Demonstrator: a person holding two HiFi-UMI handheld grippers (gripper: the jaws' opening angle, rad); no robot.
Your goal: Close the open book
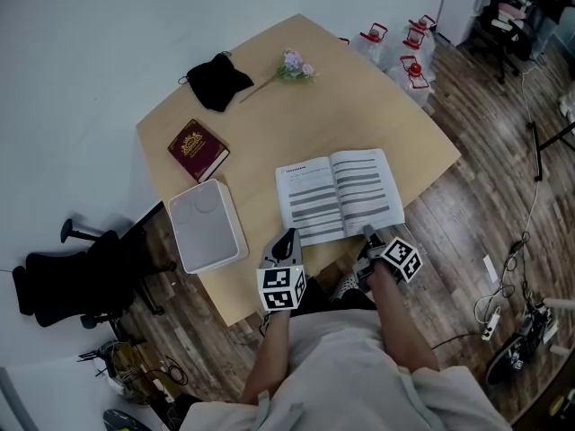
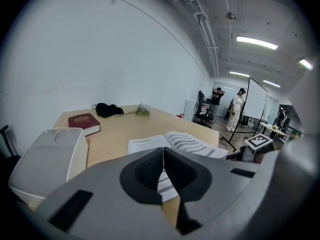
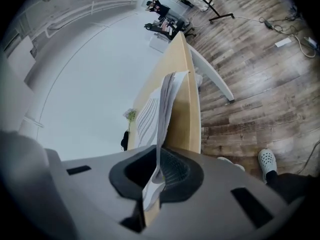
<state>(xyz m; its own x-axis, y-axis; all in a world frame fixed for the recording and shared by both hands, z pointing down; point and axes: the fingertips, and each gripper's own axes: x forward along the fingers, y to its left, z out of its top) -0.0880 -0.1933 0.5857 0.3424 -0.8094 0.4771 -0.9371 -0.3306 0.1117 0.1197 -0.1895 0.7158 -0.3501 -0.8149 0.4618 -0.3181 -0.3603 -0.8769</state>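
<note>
The open book (image 1: 337,194) lies flat on the wooden table (image 1: 269,124) near its front edge, printed pages up. My right gripper (image 1: 368,233) is at the book's lower right edge. In the right gripper view its jaws (image 3: 157,171) are shut on the edge of the right-hand pages (image 3: 165,104), which run up between the pads, the gripper rolled on its side. My left gripper (image 1: 287,239) hovers just short of the book's lower left corner, shut with nothing in it (image 2: 163,154). The book (image 2: 185,144) lies just beyond its tips.
A closed red book (image 1: 198,149) and a white box (image 1: 207,224) lie to the left of the open book. A black pouch (image 1: 218,81) and a small flower (image 1: 292,65) sit at the far side. Bottles (image 1: 404,52) stand on the floor beyond the table, an office chair (image 1: 63,281) at the left.
</note>
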